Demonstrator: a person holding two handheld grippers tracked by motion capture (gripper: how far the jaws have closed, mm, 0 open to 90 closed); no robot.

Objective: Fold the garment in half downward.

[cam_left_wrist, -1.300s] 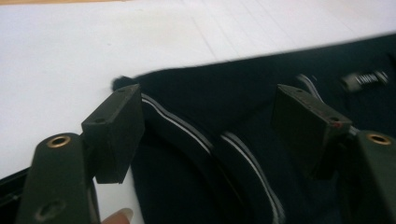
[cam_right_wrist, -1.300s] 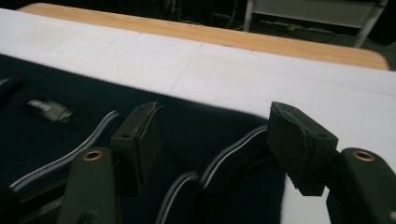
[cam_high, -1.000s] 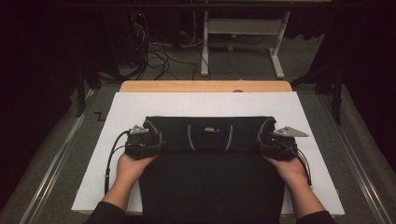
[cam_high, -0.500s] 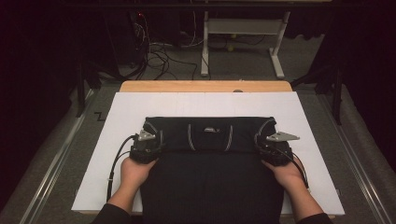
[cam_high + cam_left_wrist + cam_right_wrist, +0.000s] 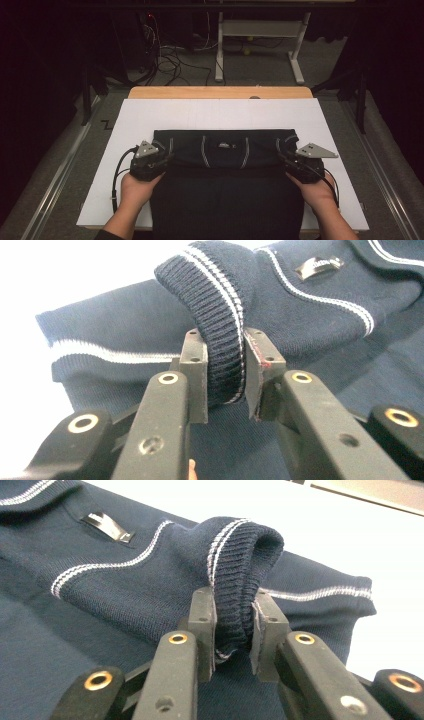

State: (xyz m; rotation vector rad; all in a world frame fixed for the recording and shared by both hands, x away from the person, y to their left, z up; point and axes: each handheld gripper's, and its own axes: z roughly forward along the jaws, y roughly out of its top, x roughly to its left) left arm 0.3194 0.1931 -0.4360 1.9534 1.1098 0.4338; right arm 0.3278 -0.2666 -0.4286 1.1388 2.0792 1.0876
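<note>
The navy sweater (image 5: 227,185) lies flat on the white sheet (image 5: 220,117) that covers the counter (image 5: 220,92). Its far edge is doubled back toward the person, so the white-striped ribbed band faces up across the width of the garment.

The left claw (image 5: 161,158) is clamped on the left end of that fold. In the left gripper view its jaws pinch a rolled hump of ribbed hem (image 5: 220,330), which rises up and over between the pads. The rest of the knit spreads away ahead and to the claw's right, toward the small label (image 5: 318,266).

The right claw (image 5: 289,160) is clamped likewise on the right end. Its own view shows the ribbed edge (image 5: 240,575) bunched between the jaws, with the body of the sweater ahead and to its left.

The fold's long axis runs straight from one claw to the other, crosswise to the person's forearms. Each hand holds its own near corner, so neither has to reach. The loose bulk of the sweater lies behind both claws, toward the person. The next move probably depends on both claws travelling together at right angles to that line, so the edge stays level and the fold does not skew.
</note>
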